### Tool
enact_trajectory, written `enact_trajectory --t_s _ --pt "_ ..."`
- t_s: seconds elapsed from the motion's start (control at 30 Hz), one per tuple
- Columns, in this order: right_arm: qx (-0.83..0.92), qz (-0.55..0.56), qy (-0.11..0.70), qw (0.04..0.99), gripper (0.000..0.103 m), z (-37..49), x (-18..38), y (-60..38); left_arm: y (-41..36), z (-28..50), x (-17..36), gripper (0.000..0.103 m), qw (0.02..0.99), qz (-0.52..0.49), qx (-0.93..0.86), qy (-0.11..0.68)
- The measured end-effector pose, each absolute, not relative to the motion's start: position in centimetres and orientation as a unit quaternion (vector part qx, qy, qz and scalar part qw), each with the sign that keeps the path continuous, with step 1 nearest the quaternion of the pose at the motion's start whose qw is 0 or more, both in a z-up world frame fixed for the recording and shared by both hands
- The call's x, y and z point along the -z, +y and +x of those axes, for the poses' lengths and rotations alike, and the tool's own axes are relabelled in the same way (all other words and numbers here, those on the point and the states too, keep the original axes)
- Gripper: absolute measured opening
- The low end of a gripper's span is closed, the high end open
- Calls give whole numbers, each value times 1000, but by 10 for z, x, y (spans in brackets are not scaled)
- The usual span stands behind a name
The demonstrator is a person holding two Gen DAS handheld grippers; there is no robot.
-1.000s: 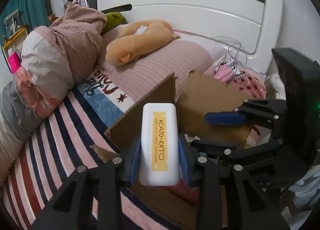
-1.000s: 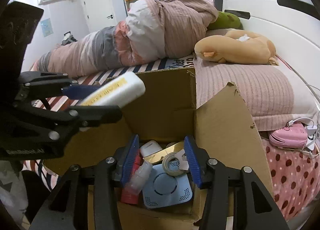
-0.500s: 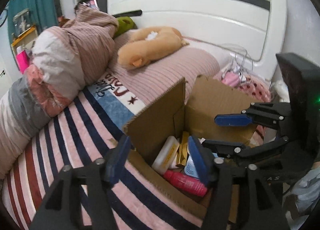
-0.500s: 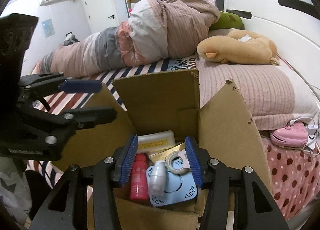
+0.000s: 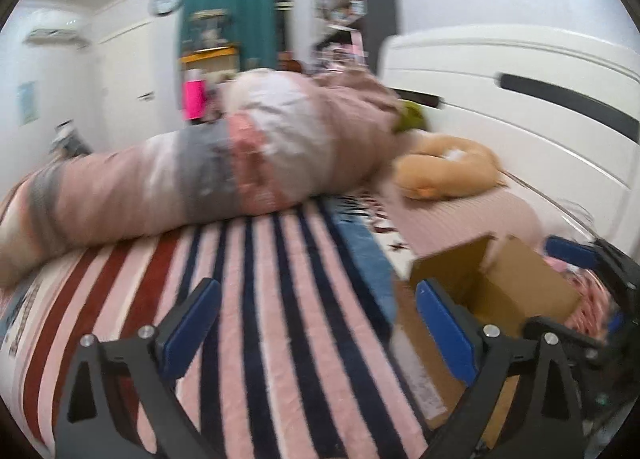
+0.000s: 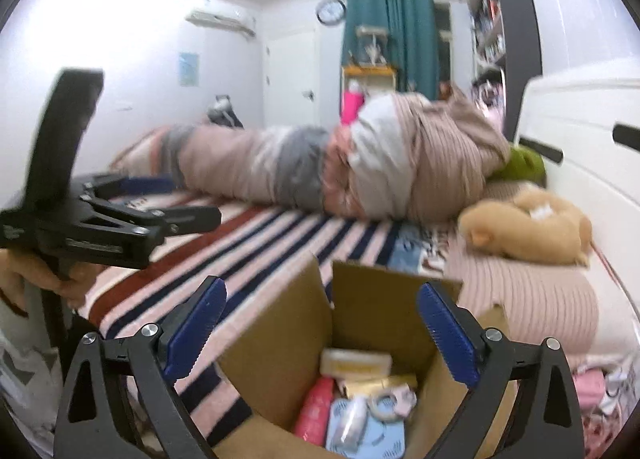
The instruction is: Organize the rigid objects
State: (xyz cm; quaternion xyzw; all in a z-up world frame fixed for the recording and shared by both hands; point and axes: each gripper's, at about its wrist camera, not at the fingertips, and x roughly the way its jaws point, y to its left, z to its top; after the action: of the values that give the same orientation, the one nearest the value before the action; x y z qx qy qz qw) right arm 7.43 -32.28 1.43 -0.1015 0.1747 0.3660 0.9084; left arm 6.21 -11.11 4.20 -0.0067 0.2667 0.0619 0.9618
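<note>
Currently both jaws stand released, empty; left gripper (image 5: 316, 323) should sweep the bed (image 5: 280, 299) at 12 o'clock, clear of the box (image 6: 320, 323).

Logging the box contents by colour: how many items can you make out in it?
In the cardboard box, right wrist view:
White/cream: 2, tube, small bottle
Pink: 1, bottle
Blue: 1, flat device
Tape roll: 1
Total: 5; more may be hidden.

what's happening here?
A person with two handheld grippers is packing small items into a cardboard box on a bed. Both the left gripper and right gripper are open and empty. A white case, pink bottle and tape roll lie inside the box.
</note>
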Motion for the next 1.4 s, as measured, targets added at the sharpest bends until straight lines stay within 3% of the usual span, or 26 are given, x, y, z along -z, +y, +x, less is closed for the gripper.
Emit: enact_trajectory --t_s 0.1,1.4 --pt "-383 -93 162 905 103 74 -16 -321 -99 55 -37 97 960 -33 -73 268" --pt "-394 -68 179 899 103 75 -15 -319 -89 42 -33 97 956 -38 -96 274"
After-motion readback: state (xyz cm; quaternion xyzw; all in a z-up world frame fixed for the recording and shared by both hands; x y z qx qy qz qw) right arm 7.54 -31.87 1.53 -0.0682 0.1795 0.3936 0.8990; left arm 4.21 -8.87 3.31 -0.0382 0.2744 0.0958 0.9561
